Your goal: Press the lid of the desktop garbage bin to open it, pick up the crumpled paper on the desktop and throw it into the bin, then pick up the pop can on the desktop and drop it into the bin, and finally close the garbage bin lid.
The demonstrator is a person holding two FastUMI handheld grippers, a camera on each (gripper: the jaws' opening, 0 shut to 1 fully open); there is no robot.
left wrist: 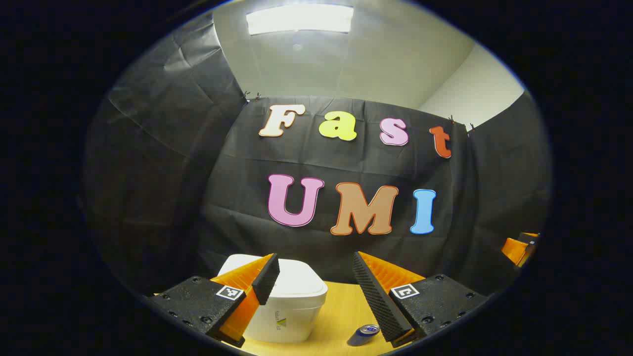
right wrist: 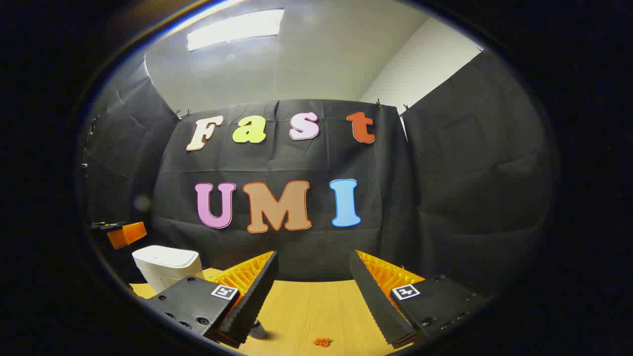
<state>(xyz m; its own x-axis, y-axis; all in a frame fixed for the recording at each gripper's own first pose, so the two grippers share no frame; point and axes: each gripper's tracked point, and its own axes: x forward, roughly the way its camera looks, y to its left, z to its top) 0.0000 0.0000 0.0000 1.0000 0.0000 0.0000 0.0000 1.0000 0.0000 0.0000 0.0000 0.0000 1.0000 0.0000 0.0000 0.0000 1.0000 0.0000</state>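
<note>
Now, start of sequence by my judgement: the bin (left wrist: 292,296) sits with its lid (left wrist: 296,279) down, so the first step, pressing the lid, looks not yet done.

Left gripper (left wrist: 316,277): my jaws stand wide apart, holding nothing. In the left gripper view the bin lies low and left of centre, partly behind my left finger (left wrist: 267,277), on the yellow surface (left wrist: 341,306). The lid top faces up and is below the level of my fingertips. The can (left wrist: 363,331) lies on its side at the bottom of the frame, just inside my right finger, apart from the bin.

Right gripper (right wrist: 314,279): jaws likewise wide apart, empty. In the right gripper view the bin (right wrist: 165,267) is far off at lower left, well outside the jaws. A small orange scrap (right wrist: 322,341) lies on the surface (right wrist: 316,306) at the bottom centre, between the fingers; too small to say whether this is the paper. A bit of a cylinder, possibly the can (right wrist: 257,330), peeks out by my left finger at the bottom.

Key relation: the bin is nearly dead ahead of the left jaws, slightly left and below, while it sits well to the side of the right. I judge the left the nearer hand for the lid press; the move calls for a drop and a small shift left onto the lid top.

The other gripper (left wrist: 519,247) shows at the right edge of the left gripper view.
</note>
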